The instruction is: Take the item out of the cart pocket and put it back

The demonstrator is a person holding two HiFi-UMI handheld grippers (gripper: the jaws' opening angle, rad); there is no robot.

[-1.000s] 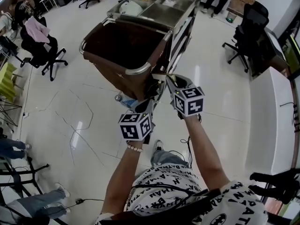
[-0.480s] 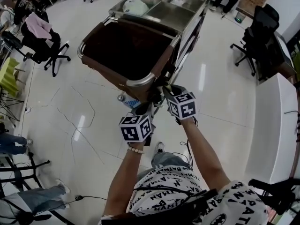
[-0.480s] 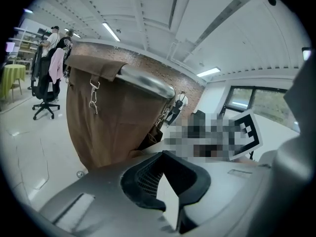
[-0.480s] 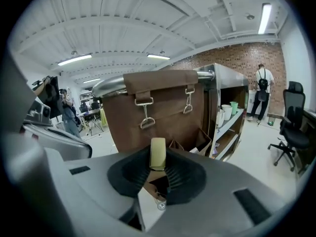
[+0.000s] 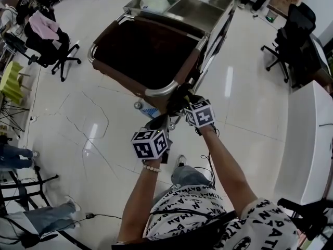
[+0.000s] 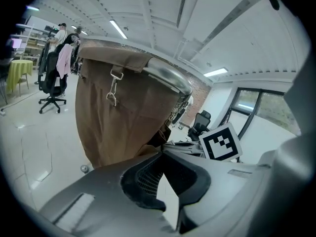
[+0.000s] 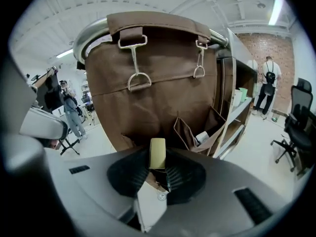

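Right gripper (image 7: 158,166) has the goods: its jaws are pinching a small flat olive-yellow packet (image 7: 157,149), which stands upright between the pads. The packet is out of the cart and sits in front of the lower part of the brown canvas bag (image 7: 158,73). Just to the right of the packet, an open side pocket (image 7: 183,131) gapes on the bag's lower face. Next to that is a second pocket (image 7: 213,125) with something white (image 7: 202,138) poking out of it.

Higher on the bag, two metal strap clips (image 7: 136,63) hang below the chrome rail (image 7: 86,38).

The left gripper (image 6: 162,154) has its jaws pressed together at the tips with nothing between them. It is pointing up at the same bag from low on its near side.

From the head view, both grippers crowd the near corner of the cart (image 5: 161,91), the right one closer in and the left one trailing just behind it.
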